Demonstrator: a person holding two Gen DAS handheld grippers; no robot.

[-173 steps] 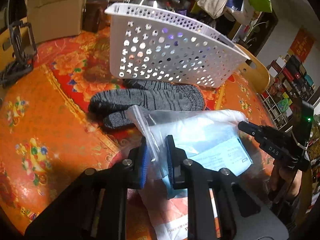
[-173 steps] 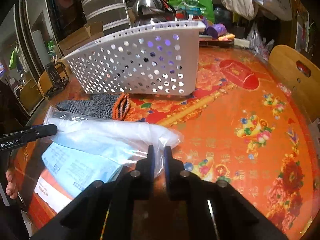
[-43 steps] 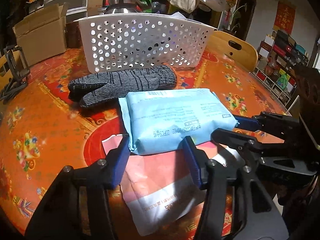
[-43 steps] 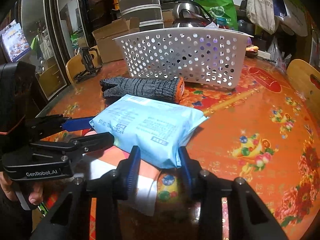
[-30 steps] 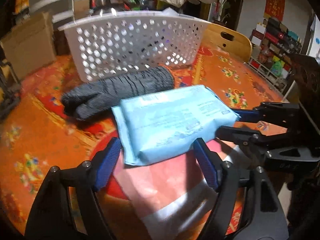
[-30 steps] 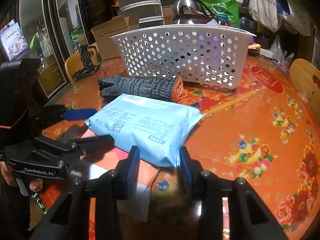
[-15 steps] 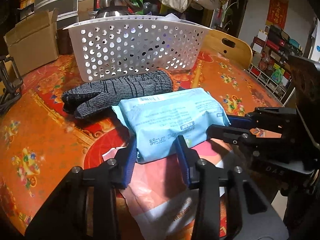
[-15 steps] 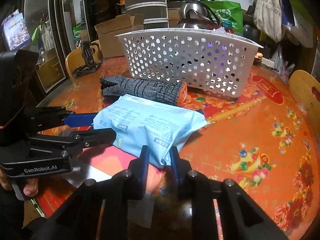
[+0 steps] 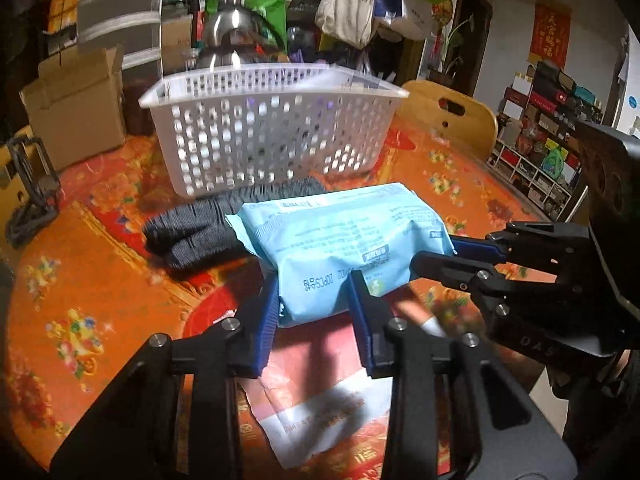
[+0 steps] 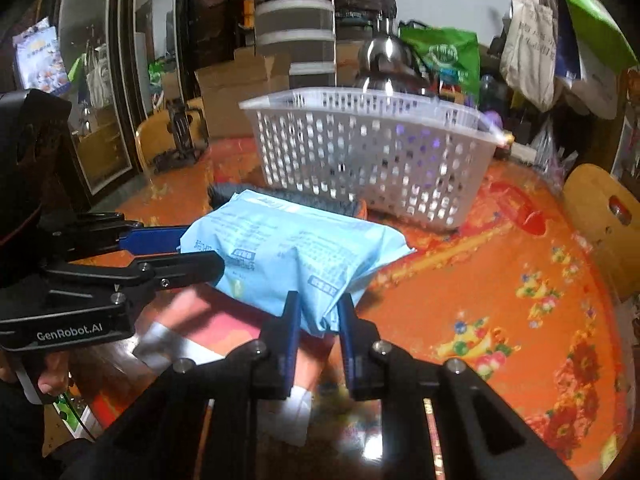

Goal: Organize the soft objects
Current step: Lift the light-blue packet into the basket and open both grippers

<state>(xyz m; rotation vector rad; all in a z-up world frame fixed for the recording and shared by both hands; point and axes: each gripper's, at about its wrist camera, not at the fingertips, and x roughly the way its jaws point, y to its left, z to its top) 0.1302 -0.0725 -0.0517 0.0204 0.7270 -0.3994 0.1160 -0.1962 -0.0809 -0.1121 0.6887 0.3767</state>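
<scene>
A light-blue soft pack (image 9: pixel 344 236) hangs a little above the orange table, held at both ends. My left gripper (image 9: pixel 314 284) has its blue pads pressed into the near end, and its jaws are closing further. My right gripper (image 10: pixel 318 300) is shut on the pack's (image 10: pixel 288 252) other end, which puckers between the pads. Each gripper also shows in the other view: the right gripper (image 9: pixel 434 252) and the left gripper (image 10: pixel 200 250). Behind the pack lies a grey knit glove (image 9: pixel 200 228), and beyond it stands a white perforated basket (image 9: pixel 272 136).
A pink and white flat packet (image 9: pixel 320 392) lies on the table under the pack. A cardboard box (image 9: pixel 76 104) and a black stand (image 9: pixel 28 188) sit at the left. A wooden chair (image 9: pixel 448 116) stands behind the table at the right. Cluttered shelves and bags fill the background.
Both grippers' jaws have come together on the ends of the blue pack and raised it off the pink packet. The basket now looks lower and farther off.
</scene>
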